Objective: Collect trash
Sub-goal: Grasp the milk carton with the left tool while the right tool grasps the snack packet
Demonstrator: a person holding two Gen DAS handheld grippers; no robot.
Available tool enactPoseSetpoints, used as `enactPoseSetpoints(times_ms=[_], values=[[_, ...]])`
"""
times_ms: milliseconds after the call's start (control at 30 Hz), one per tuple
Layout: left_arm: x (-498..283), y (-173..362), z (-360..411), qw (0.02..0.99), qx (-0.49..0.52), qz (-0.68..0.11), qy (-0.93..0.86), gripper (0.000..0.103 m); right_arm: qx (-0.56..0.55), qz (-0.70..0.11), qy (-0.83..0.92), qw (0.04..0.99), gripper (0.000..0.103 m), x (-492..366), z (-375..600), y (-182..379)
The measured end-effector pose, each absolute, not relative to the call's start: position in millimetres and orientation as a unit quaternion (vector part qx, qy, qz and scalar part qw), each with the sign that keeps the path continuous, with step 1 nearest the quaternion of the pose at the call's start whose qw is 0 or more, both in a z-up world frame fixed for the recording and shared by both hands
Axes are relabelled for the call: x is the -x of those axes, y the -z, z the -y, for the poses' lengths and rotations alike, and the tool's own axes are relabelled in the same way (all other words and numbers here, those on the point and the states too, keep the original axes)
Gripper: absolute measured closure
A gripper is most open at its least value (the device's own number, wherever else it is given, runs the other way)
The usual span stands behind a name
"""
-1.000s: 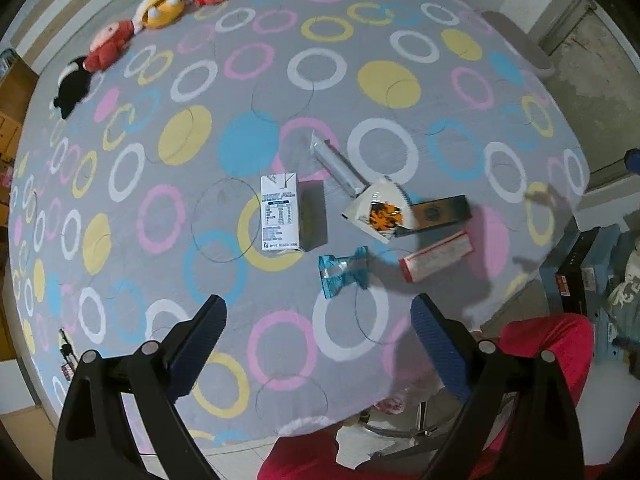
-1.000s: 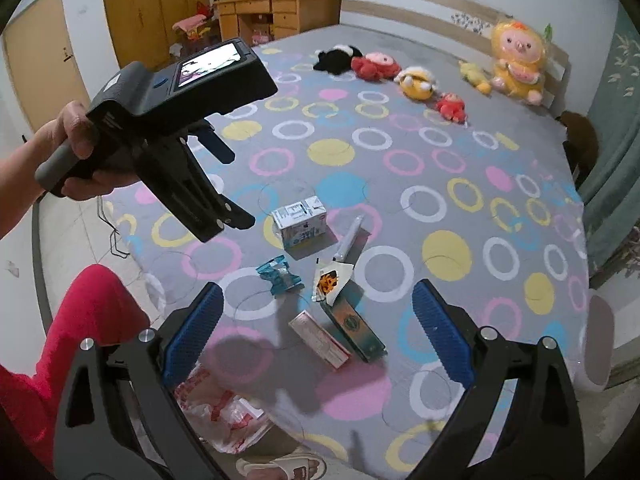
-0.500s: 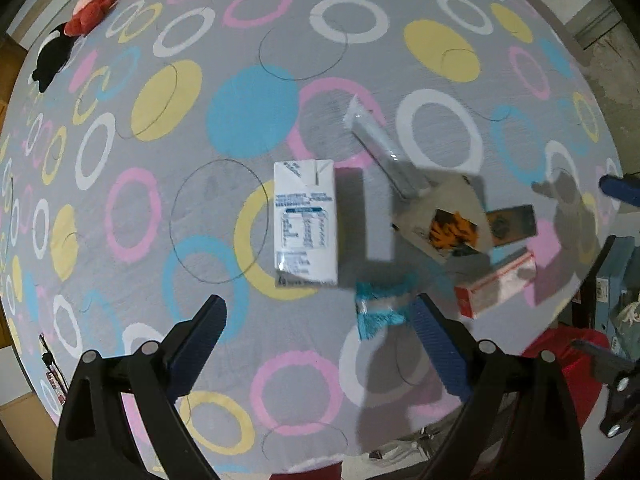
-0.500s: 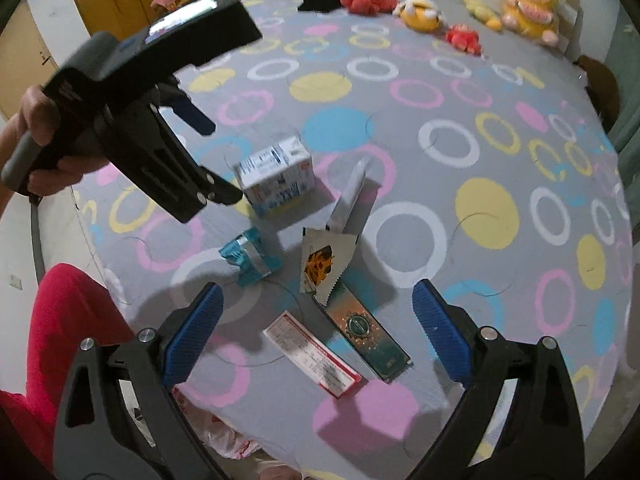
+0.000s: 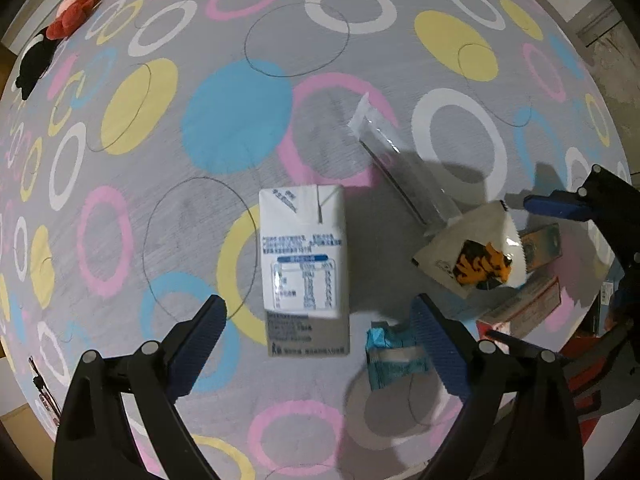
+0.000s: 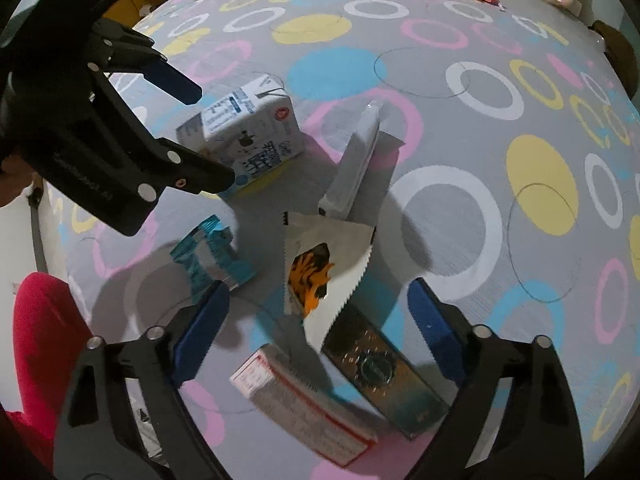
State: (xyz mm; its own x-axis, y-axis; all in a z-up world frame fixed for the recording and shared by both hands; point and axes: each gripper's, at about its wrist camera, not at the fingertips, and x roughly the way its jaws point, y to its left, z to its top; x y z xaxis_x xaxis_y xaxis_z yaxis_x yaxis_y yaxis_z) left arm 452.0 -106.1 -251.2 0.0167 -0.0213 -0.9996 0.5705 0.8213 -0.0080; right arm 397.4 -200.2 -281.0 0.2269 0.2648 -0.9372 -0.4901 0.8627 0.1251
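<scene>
Both views are evenly lit from overhead and fairly dim, with muted colours. Dark, soft-edged shadows lie on the bedspread (image 5: pixel 240 128) ahead of the tools and under the trash. The fisheye bends the bedspread into a dome, and the corners are black. The carton (image 5: pixel 304 256) is sharp at its far end and smeared close to the left gripper (image 5: pixel 320 340). Near the right gripper (image 6: pixel 316 320), the red-edged box (image 6: pixel 304 404) is blurred. The clear wrapper (image 5: pixel 400 160) shows faint glare.

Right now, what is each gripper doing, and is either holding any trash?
Left gripper: jaws open, empty, over the milk carton.
Right gripper: jaws closing, nothing gripped, above the white sachet.
</scene>
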Motion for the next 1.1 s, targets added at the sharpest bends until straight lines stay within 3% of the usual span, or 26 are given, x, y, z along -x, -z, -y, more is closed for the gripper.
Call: enactPoseSetpoints(times_ms=[67, 133, 200, 333, 367, 433, 533, 700, 1100], values=[[-453.9, 252.9, 105.7, 0.683, -0.198, -0.667, 0.220, 0.012, 0.101, -0.576, -0.246, 0.773, 0.038, -400.0, 197.4, 285.4], [-455.0, 254.0, 104.9, 0.685, -0.193, -0.666, 0.222, 0.012, 0.107, -0.576, -0.242, 0.773, 0.038, -401.7, 194.5, 288.3], [-454.4, 255.8, 104.8, 0.683, -0.192, -0.667, 0.228, 0.014, 0.110, -0.572, -0.240, 0.776, 0.053, -401.4, 192.3, 288.6], [-457.2, 261.9, 107.5, 0.677, -0.195, -0.671, 0.230, 0.035, 0.108, -0.569, -0.242, 0.779, 0.070, -401.4, 188.8, 286.3], [-457.0, 263.4, 108.3, 0.675, -0.196, -0.672, 0.233, 0.039, 0.109, -0.567, -0.241, 0.780, 0.079, -400.9, 188.2, 285.6], [-457.0, 266.6, 110.3, 0.674, -0.199, -0.674, 0.228, 0.047, 0.109, -0.564, -0.243, 0.781, 0.081, -400.1, 186.6, 283.7], [-457.6, 266.8, 113.7, 0.677, -0.198, -0.672, 0.226, 0.056, 0.115, -0.556, -0.244, 0.786, 0.093, -399.8, 184.1, 278.1], [-455.0, 258.6, 116.4, 0.706, -0.203, -0.643, 0.217, 0.062, 0.106, -0.550, -0.241, 0.793, 0.096, -396.7, 185.8, 267.3], [-443.5, 226.2, 86.9, 0.744, -0.173, -0.623, 0.171, 0.063, 0.077, -0.516, -0.202, 0.829, 0.096, -377.4, 211.5, 213.8]])
